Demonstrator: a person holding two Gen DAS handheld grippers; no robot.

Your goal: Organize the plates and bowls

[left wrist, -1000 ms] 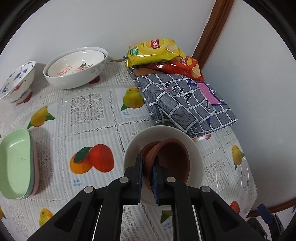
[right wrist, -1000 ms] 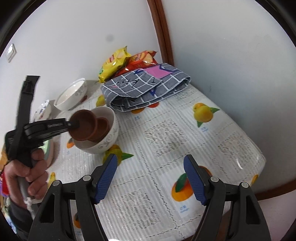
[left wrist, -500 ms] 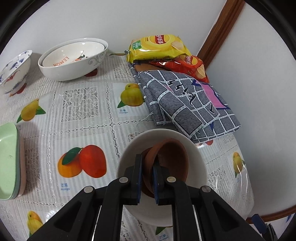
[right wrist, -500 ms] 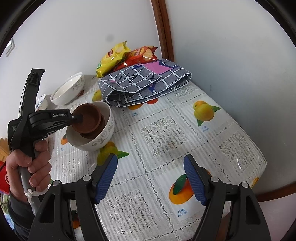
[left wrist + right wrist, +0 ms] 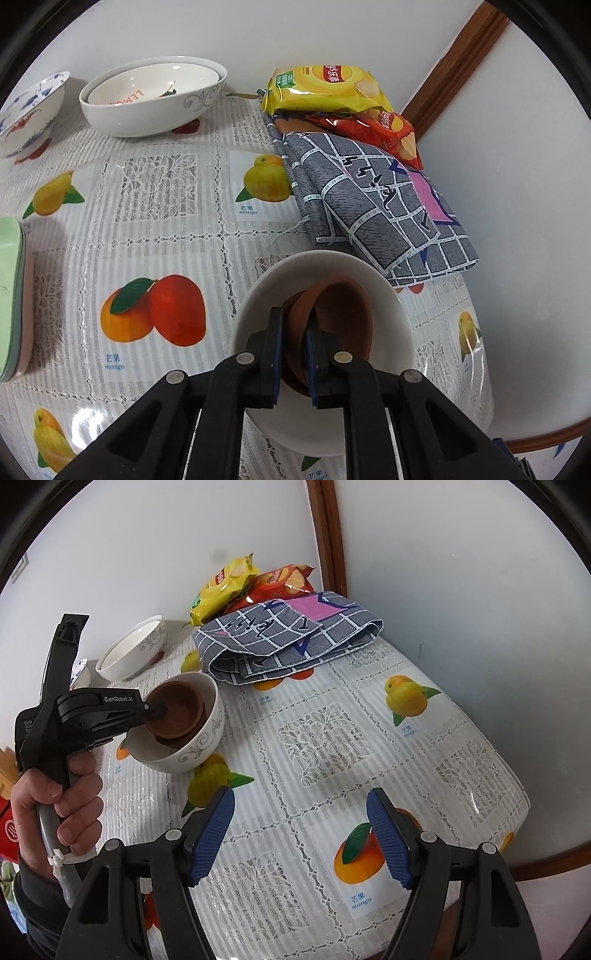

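Note:
My left gripper [image 5: 295, 332] is shut on the near rim of a brown bowl [image 5: 343, 314]. That bowl sits tilted on a second brown bowl [image 5: 295, 306], both inside a white patterned bowl [image 5: 391, 321] on the fruit-print tablecloth. In the right wrist view a hand holds the left gripper [image 5: 151, 709] against the brown bowl [image 5: 173, 705] in the white bowl [image 5: 199, 746]. My right gripper [image 5: 299, 834] hangs open over the cloth near the table's front, with nothing between its fingers.
A large white bowl [image 5: 155, 122] with a smaller one nested in it stands at the back beside a blue-patterned bowl [image 5: 29, 110]. Stacked green plates [image 5: 11, 295] lie at the left. A grey checked cloth [image 5: 369, 199] and two chip bags [image 5: 325, 88] fill the back corner.
The left gripper has sunk with the brown bowl deeper into the white bowl, down onto the other brown bowl. The right gripper has stayed where it was.

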